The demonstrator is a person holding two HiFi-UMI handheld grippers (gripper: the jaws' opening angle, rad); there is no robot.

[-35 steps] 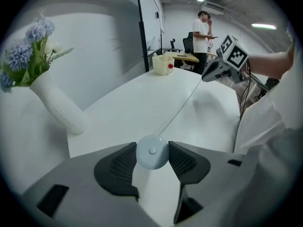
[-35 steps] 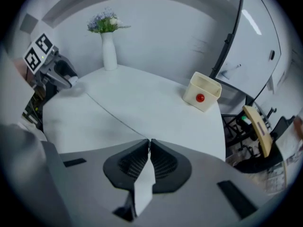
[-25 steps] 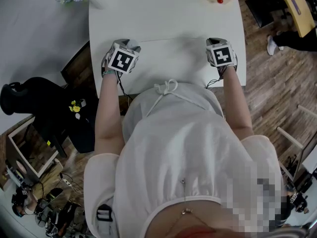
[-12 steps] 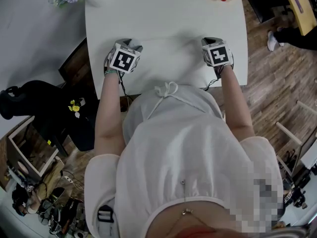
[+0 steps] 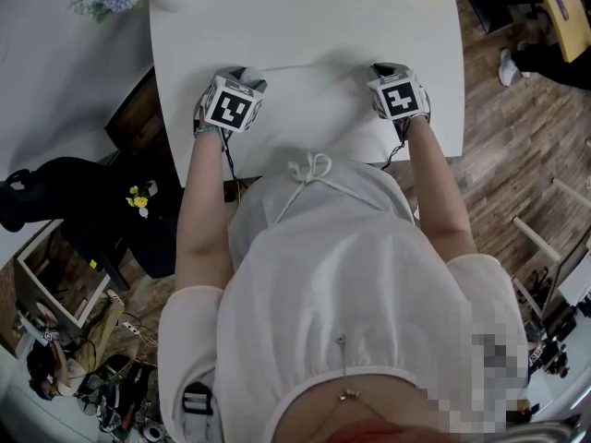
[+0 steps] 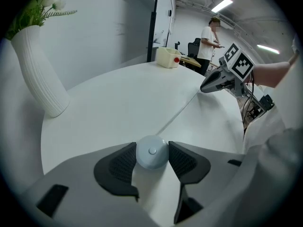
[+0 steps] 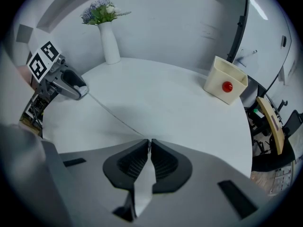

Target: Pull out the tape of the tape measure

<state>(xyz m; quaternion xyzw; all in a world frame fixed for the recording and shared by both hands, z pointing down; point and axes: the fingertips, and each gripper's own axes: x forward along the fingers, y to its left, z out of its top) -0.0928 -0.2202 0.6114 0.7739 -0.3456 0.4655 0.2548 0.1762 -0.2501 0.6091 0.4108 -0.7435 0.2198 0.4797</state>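
Bright and pretty even all round. The light comes from long white fluorescent ceiling strips [image 6: 222, 4], which you can see in the left gripper view. Shadows on the smooth white table top [image 5: 305, 26] are soft, just a faint grey smudge near the thin pale stretched-out tape [image 7: 114, 114], which barely stands out. No hard glare, but the table is nearly washed out in the head view, and the brown wooden floor [image 5: 517, 137] looks much dimmer. Both gripper views are heavy fisheye, with black corners and bowed lines. The head view also bends at the edges.
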